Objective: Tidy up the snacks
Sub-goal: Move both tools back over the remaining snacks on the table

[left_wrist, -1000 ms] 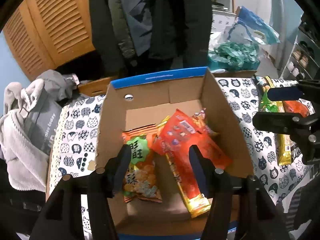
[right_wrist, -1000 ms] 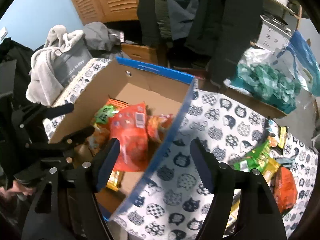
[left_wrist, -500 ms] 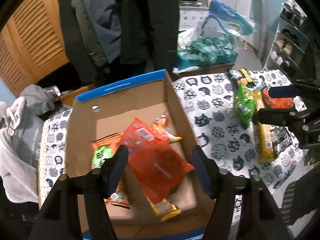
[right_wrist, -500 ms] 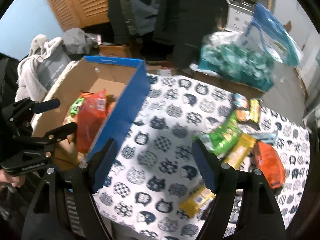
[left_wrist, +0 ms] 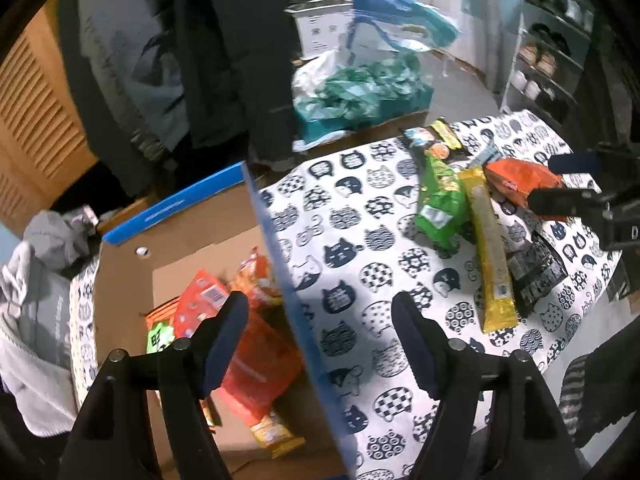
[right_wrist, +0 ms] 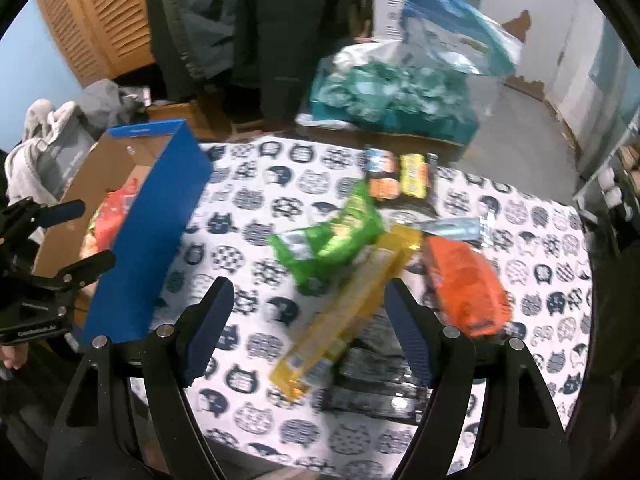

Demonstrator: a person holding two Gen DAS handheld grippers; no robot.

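Note:
A blue-sided cardboard box (left_wrist: 176, 204) (right_wrist: 148, 216) stands at the table's left and holds several snack packs, among them an orange bag (left_wrist: 256, 368). Loose on the cat-print cloth lie a green bag (right_wrist: 332, 236) (left_wrist: 440, 200), a long yellow pack (right_wrist: 348, 312) (left_wrist: 490, 248), an orange bag (right_wrist: 464, 284) (left_wrist: 520, 180), a dark pack (right_wrist: 372, 388) (left_wrist: 536, 276) and small packs (right_wrist: 396, 174) at the back. My left gripper (left_wrist: 320, 340) is open and empty above the box's right wall. My right gripper (right_wrist: 308, 324) is open and empty above the yellow pack.
The table's cat-print cloth (right_wrist: 256, 200) runs to the front edge close to the grippers. A teal and blue plastic bag (right_wrist: 400, 84) sits behind the table. Dark coats (right_wrist: 260, 20) hang at the back. Grey clothes (right_wrist: 52, 136) are piled left of the box.
Both grippers have swung to the right, away from the box and over the loose snacks. Both stay open and empty.

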